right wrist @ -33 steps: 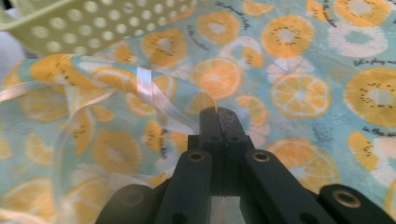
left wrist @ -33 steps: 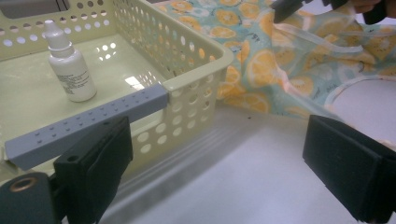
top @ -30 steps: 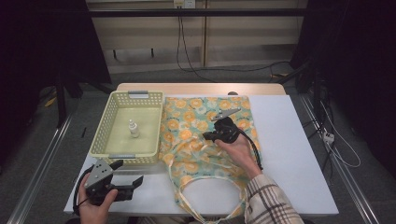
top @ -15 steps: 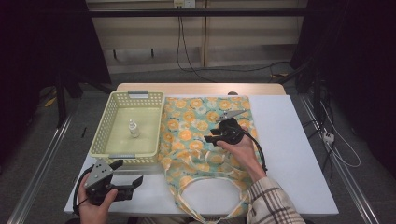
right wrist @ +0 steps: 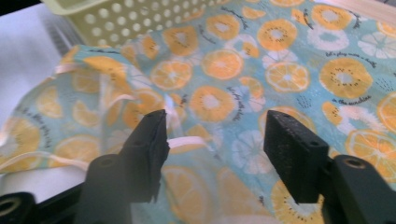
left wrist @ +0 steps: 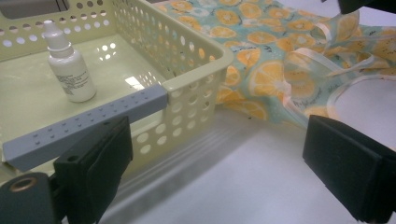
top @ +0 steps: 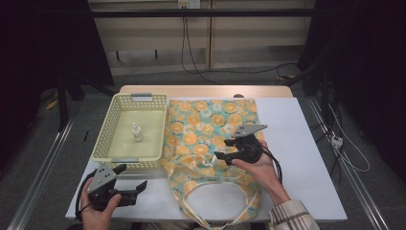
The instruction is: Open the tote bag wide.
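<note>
White table (top: 306,143): fruit-print bag (top: 210,139) right of basket (top: 111,143), long axis front-back, handles toward person; right gripper (top: 221,156) just released, left gripper (top: 130,177) open

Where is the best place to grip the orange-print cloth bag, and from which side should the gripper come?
Probably the cream strap at the bag's rumpled mouth, where it stands up off the cloth. The rest lies flat on the table and gives little to pinch. Come from above with the right gripper, whose jaws have just been opening and stand apart over that strap.

print on the dropper bottle (left wrist: 70,65) label too small to read
</note>
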### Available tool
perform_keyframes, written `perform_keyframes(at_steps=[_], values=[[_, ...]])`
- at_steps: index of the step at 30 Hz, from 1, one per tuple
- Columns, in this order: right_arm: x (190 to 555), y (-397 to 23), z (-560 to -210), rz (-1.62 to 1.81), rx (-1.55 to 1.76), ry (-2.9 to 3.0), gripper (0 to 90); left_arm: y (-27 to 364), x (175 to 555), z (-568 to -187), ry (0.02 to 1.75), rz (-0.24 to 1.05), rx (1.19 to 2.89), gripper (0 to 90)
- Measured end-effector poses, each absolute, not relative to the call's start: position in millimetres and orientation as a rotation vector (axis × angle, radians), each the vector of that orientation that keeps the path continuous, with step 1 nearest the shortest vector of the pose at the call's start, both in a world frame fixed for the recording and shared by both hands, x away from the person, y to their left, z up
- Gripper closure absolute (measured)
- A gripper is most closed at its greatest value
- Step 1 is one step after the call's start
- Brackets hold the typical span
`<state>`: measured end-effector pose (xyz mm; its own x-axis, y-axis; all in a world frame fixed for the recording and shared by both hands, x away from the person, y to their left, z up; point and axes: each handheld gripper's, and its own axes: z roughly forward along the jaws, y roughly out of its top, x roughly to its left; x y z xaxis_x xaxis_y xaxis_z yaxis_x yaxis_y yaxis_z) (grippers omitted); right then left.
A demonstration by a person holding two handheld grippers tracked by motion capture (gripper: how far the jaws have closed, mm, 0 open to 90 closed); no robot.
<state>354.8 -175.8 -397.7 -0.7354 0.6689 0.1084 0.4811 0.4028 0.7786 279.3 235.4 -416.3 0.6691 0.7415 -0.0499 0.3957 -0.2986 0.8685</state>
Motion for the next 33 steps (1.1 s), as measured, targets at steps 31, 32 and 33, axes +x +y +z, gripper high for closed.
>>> perform_keyframes(at_steps=[31, 32, 33], values=[[325, -153, -447, 0.973, 0.880, 2.678, 56.7, 235, 280, -417, 0.878, 0.446, 1.926, 8.2], [325, -153, -447, 0.973, 0.880, 2.678, 56.7, 235, 280, -416, 0.878, 0.445, 1.931, 8.2], [326, -153, -448, 0.971, 0.879, 2.678, 59.9, 235, 280, -416, 0.879, 0.446, 1.931, 8.2]])
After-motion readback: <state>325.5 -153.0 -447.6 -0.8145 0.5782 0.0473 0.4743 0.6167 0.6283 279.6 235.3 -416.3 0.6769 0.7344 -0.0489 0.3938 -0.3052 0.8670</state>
